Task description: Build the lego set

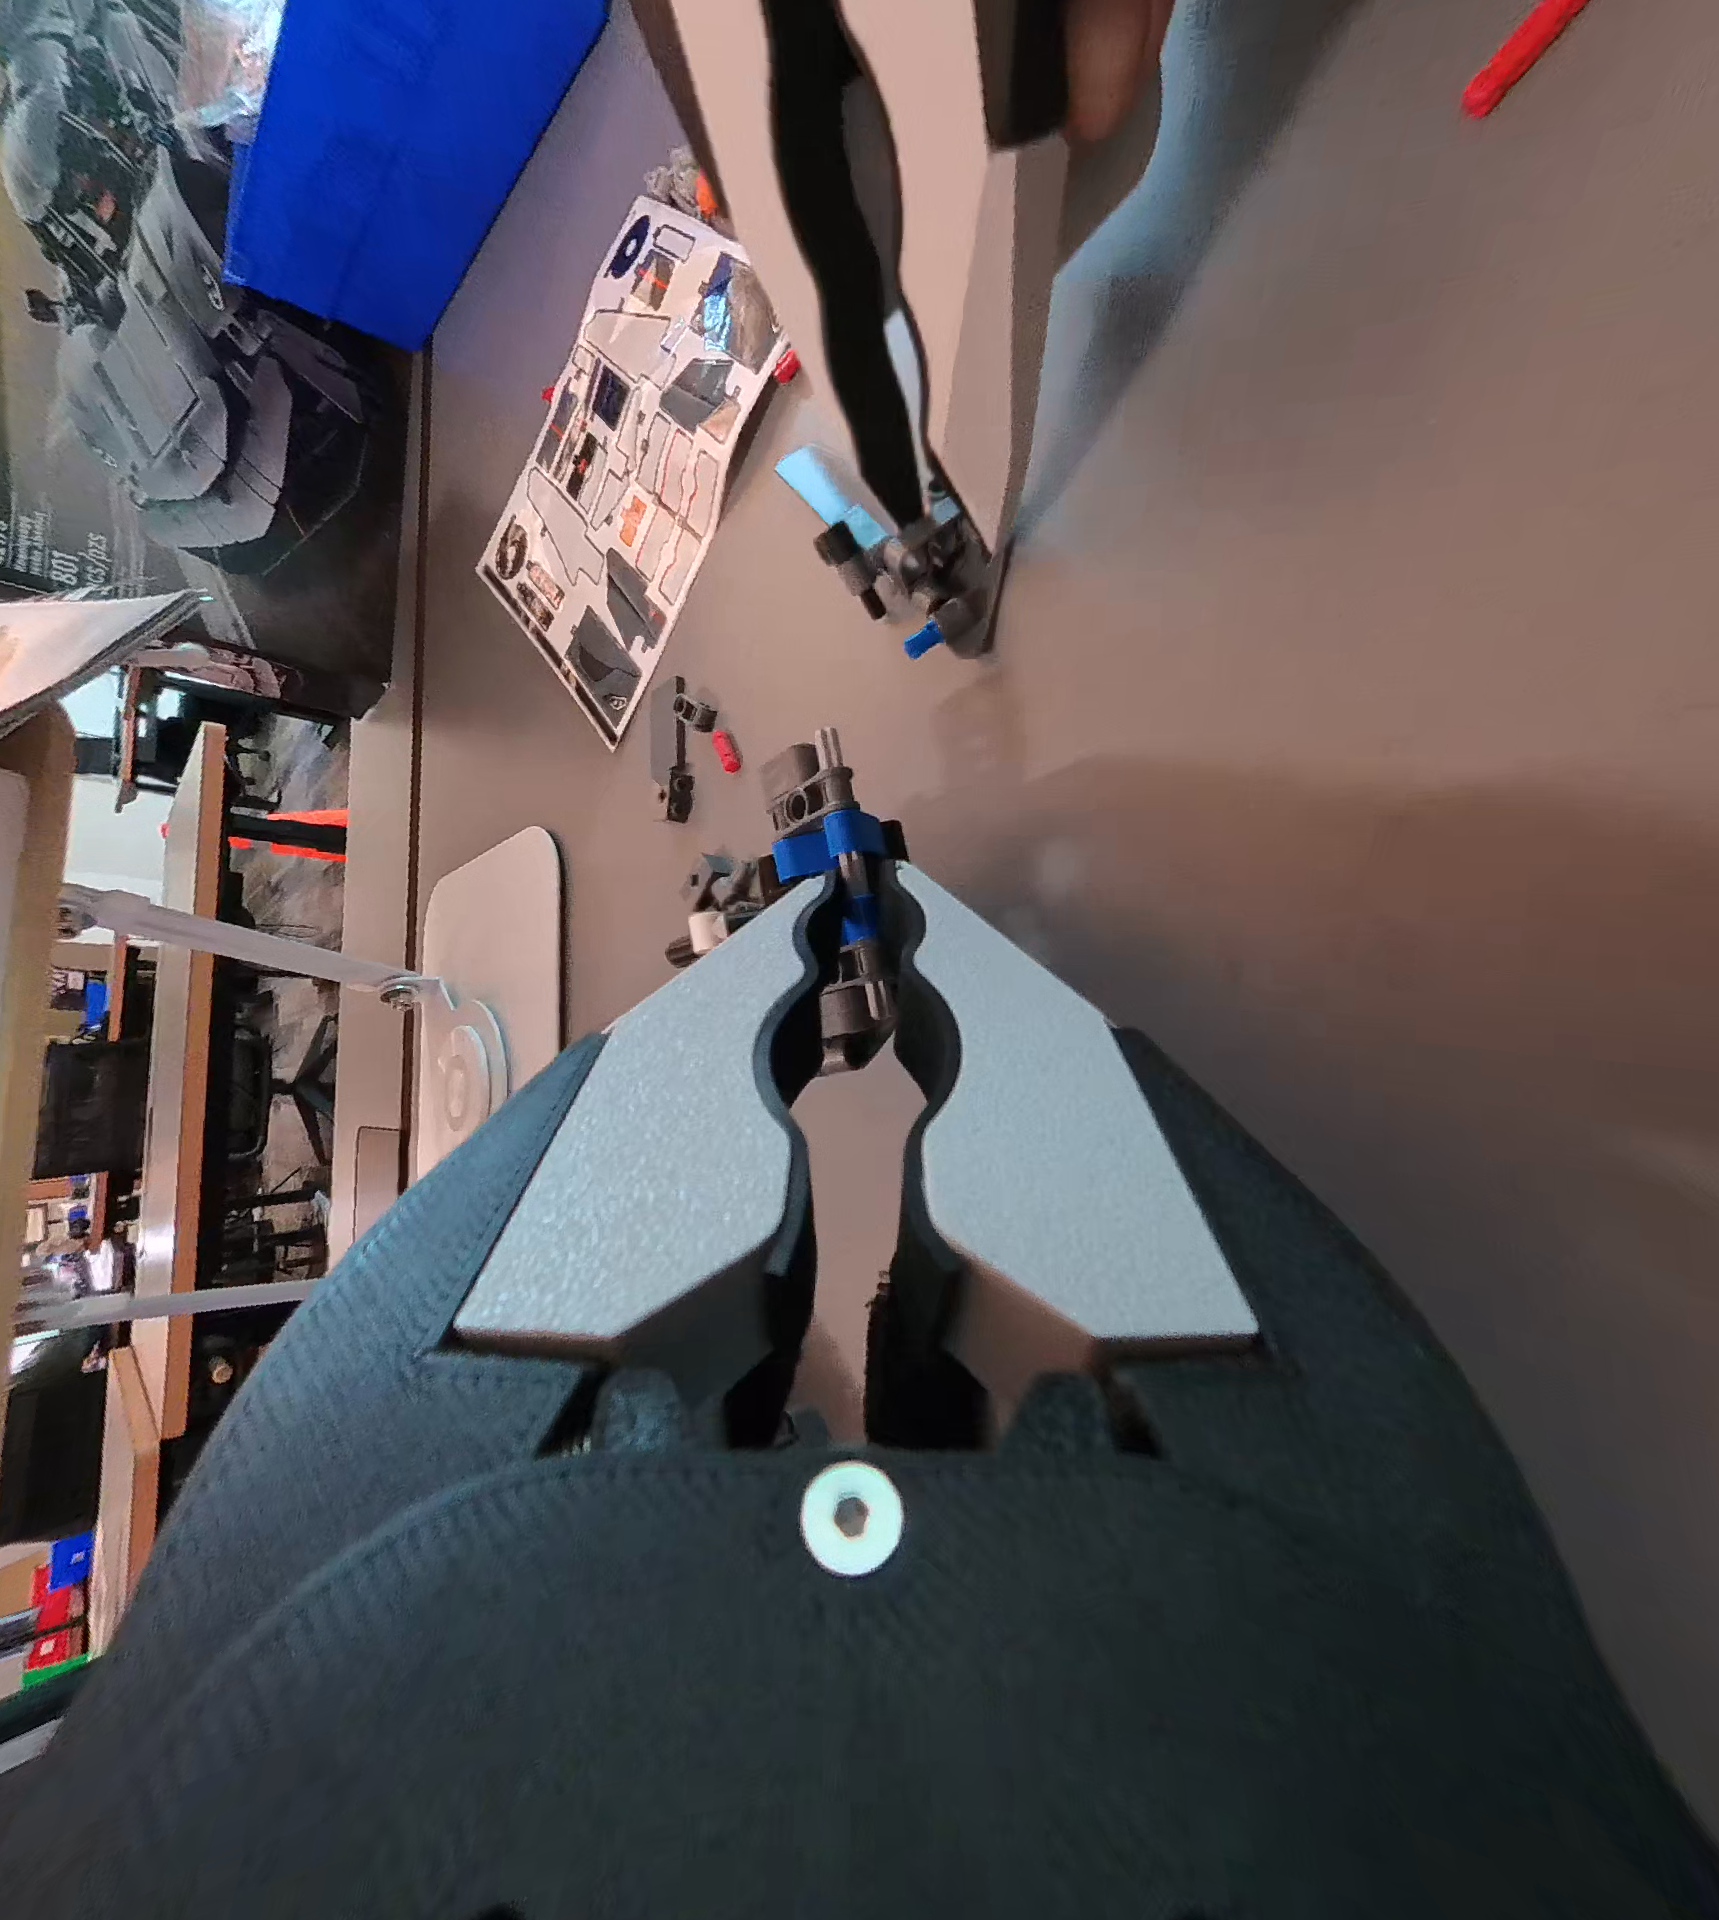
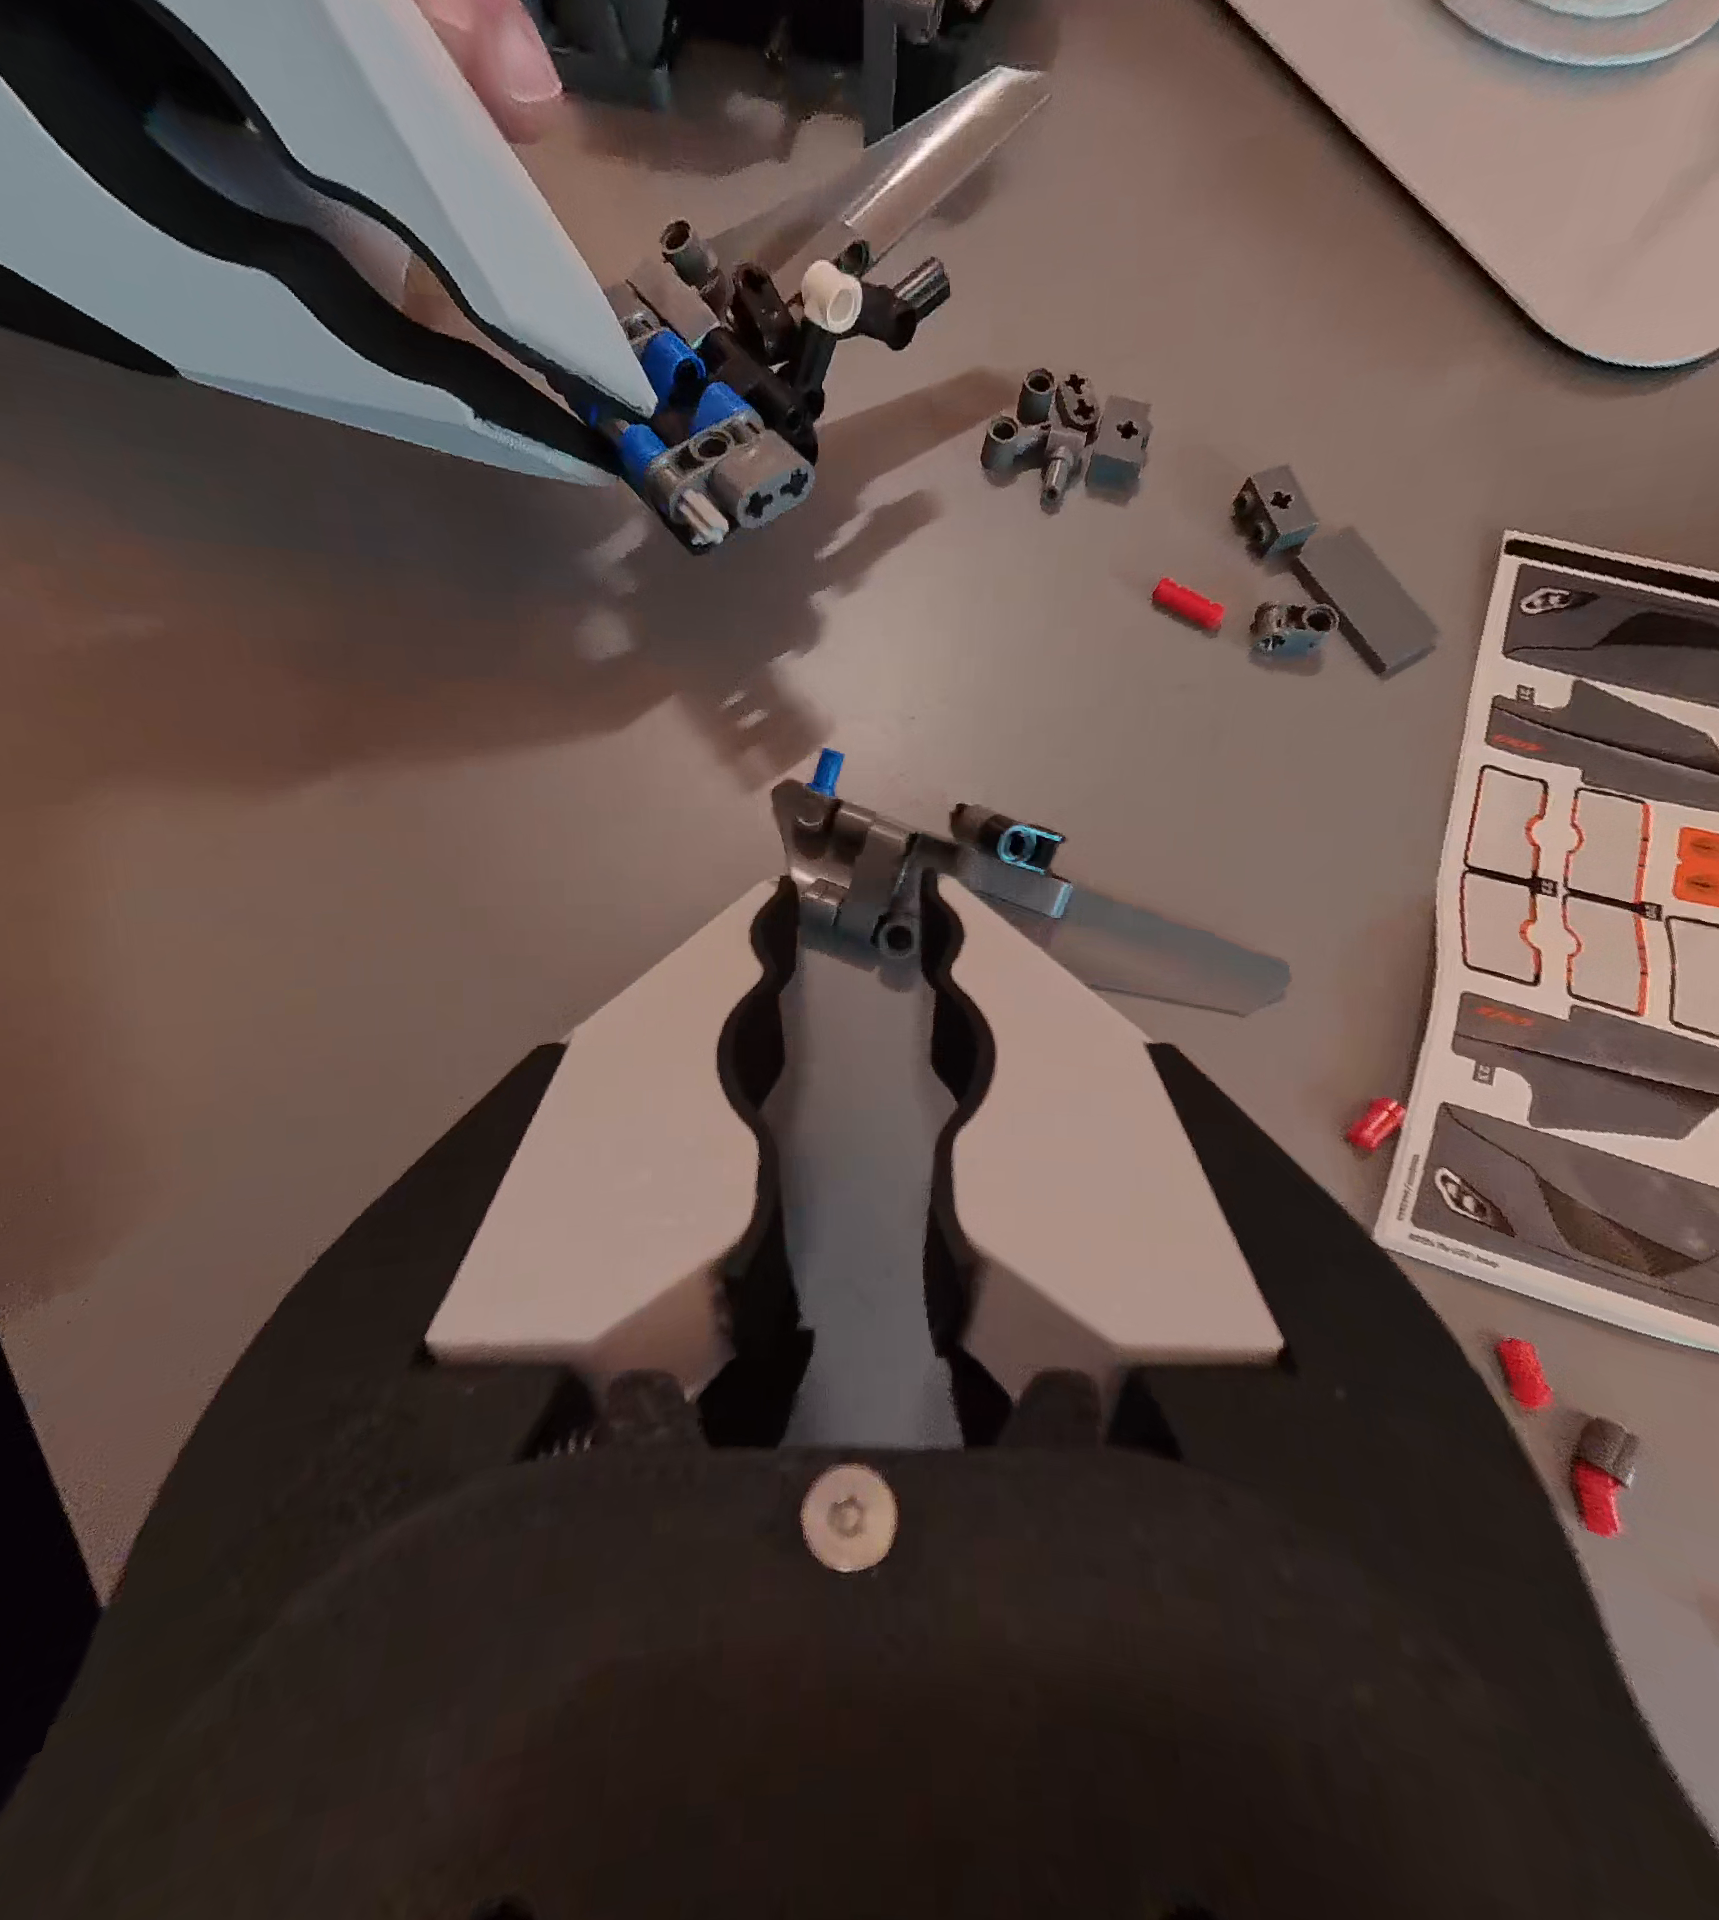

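Note:
My left gripper (image 1: 857,881) is shut on a small assembly of dark grey and black pieces with blue pins (image 1: 824,831), held just above the grey table. It also shows in the right wrist view (image 2: 720,457), in the left gripper's tips at the upper left. My right gripper (image 2: 855,896) is shut on a second dark grey assembly (image 2: 860,868) that has a blue pin (image 2: 827,771) on top and a long flat grey panel (image 2: 1156,961) sticking out to the right. The two assemblies are apart. The right gripper shows farther off in the left wrist view (image 1: 969,592).
A sticker sheet (image 2: 1644,935) lies at the right. Loose grey pieces (image 2: 1068,436) and red pins (image 2: 1187,605) lie between it and the assemblies. A flat white device (image 2: 1561,187) sits at the far right. The set's box (image 1: 159,364) and an open booklet (image 1: 24,655) stand beyond the table's edge. The gap from one gripper's tips to the other's is roughly 9 centimeters.

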The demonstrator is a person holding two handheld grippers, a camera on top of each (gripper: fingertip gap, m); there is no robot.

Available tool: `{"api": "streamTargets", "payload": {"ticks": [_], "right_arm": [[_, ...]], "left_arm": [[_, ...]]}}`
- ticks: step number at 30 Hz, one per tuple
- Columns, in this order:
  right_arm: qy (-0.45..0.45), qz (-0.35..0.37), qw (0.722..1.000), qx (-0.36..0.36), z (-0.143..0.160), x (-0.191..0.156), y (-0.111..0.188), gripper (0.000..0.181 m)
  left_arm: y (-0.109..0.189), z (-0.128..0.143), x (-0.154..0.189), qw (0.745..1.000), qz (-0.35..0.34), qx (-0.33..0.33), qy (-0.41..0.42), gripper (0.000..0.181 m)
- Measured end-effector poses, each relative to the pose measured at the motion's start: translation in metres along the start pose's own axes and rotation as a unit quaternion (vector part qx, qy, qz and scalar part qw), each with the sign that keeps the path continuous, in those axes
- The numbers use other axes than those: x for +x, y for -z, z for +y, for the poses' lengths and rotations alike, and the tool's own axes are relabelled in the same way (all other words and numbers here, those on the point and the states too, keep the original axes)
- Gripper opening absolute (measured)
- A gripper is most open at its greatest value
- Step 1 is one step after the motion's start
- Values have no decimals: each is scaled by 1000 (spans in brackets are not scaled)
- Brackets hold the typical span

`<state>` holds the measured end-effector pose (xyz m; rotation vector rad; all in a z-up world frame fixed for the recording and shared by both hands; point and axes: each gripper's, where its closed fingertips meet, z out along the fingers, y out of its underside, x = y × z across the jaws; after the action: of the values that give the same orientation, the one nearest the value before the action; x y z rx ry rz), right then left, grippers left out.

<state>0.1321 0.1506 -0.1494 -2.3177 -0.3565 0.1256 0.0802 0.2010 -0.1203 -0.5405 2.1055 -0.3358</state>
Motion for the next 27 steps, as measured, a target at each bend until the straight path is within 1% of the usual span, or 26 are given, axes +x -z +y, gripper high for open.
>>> {"api": "streamTargets", "payload": {"ticks": [1, 4, 8, 12, 14, 15, 17, 18, 23, 27], "right_arm": [[1, 4, 1000, 0, 0, 0, -2, 17], [-5, 3, 1000, 6, -3, 0, -6, 16], [-5, -22, 1000, 8, -3, -2, -6, 16], [56, -75, 995, -23, 5, -10, 2, 16], [105, -71, 991, -36, 9, -4, 7, 16], [114, -71, 990, -42, 11, -1, 9, 16], [96, -85, 991, -38, 10, -1, 14, 23], [86, -93, 992, -26, 7, -3, 17, 23], [34, -78, 996, -8, 6, 0, 14, 16], [25, -62, 998, -1, 9, 2, 7, 13]], "left_arm": [[0, 0, -1, 1000, 0, 2, 2, 3], [0, -1, 0, 1000, 3, 6, 4, 3], [1, -1, 0, 1000, 4, 6, 2, 3], [2, -2, 2, 1000, 10, 13, -1, 3], [2, -3, 4, 1000, 13, 14, -4, 3], [2, -4, 4, 1000, 14, 15, -6, 3], [2, -5, 6, 1000, 15, 16, -9, 3], [2, -6, 6, 1000, 15, 16, -9, 3], [4, -8, 4, 1000, 16, 24, -3, 3], [3, -7, 5, 1000, 19, 25, -3, 3]]}}
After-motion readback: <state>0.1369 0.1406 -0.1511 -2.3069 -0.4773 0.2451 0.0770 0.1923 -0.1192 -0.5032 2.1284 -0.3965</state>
